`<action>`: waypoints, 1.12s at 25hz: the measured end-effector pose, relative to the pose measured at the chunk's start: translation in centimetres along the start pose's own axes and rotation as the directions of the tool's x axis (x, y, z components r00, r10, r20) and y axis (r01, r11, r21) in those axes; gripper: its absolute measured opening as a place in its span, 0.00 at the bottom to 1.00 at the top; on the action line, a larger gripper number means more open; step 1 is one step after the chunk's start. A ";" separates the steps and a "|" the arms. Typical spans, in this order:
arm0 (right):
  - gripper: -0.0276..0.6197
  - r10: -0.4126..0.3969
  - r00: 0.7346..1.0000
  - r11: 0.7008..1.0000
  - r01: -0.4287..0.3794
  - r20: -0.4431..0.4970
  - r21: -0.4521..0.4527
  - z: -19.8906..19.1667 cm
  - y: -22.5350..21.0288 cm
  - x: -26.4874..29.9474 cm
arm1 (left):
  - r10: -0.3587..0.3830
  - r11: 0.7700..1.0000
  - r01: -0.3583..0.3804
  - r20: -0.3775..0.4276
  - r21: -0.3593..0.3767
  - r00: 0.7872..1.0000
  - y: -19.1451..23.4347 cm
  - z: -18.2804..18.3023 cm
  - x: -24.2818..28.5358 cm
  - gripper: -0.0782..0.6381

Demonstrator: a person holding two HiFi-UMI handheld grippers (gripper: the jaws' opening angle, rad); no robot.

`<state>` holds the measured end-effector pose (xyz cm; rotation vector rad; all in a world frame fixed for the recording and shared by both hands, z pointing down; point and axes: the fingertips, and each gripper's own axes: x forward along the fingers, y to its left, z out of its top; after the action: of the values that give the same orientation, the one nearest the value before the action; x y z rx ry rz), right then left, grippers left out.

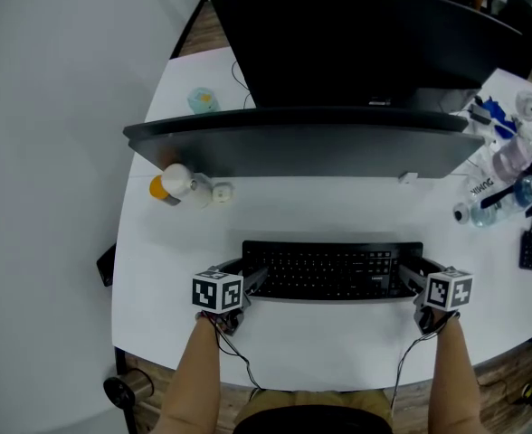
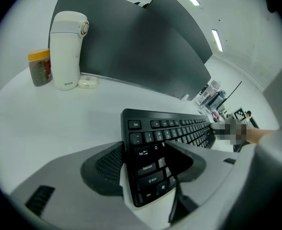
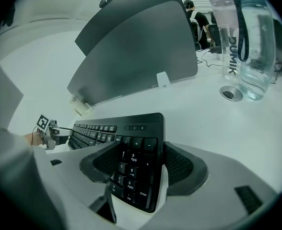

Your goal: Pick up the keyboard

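Near edge: curved rim of the white table (image 1: 338,369), with a bare strip of top between it and the keyboard (image 1: 329,269).
Left gripper (image 1: 252,283): closed onto the keyboard's left end, one pad against the far edge and the other over the keys at the near edge.
Right gripper (image 1: 413,283): clamped the same way onto the right end, pads on the far and near edges.
Keyboard: black, on the table, long side parallel to the near rim, centred before the monitor (image 1: 293,147).
Key legends: Esc, Tab, Caps Lock, Shift and Ctrl at the left end; PgUp and Enter at the right end.
Open room: bare band of tabletop between the keyboard's far edge and the monitor.
Far left: orange-lidded jar (image 1: 160,188), white flask (image 1: 186,186) and small white case (image 1: 223,191) in a row just before the monitor's left end, well apart from the keyboard; flask print too small to read.
Far right: clear water bottle (image 3: 250,42) lettered "DUMIK", with a round cap (image 3: 232,93) beside its base.
Farthest: second dark screen (image 1: 365,43) behind the curved monitor.
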<state>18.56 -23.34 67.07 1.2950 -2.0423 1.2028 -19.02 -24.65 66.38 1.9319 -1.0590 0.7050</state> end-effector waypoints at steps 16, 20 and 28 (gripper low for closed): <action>0.52 -0.020 0.994 1.000 0.021 0.107 -0.002 3.5 3.4 -5.8 | 0.000 0.998 -0.006 0.100 0.061 0.995 -2.7 5.1 -5.7 0.49; 0.52 -0.022 0.993 1.000 0.022 0.116 0.006 4.1 4.2 -7.3 | -0.004 0.998 -0.003 0.105 0.070 0.994 -3.6 5.9 -6.9 0.49; 0.51 -0.038 0.986 0.999 0.040 0.160 -0.013 6.3 6.4 -11.2 | -0.016 0.995 0.001 0.156 0.098 0.988 -5.5 8.0 -10.6 0.49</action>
<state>18.72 -21.87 52.81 1.4586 -2.1218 1.0943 -18.79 -25.28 52.03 2.1031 -1.1290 0.6186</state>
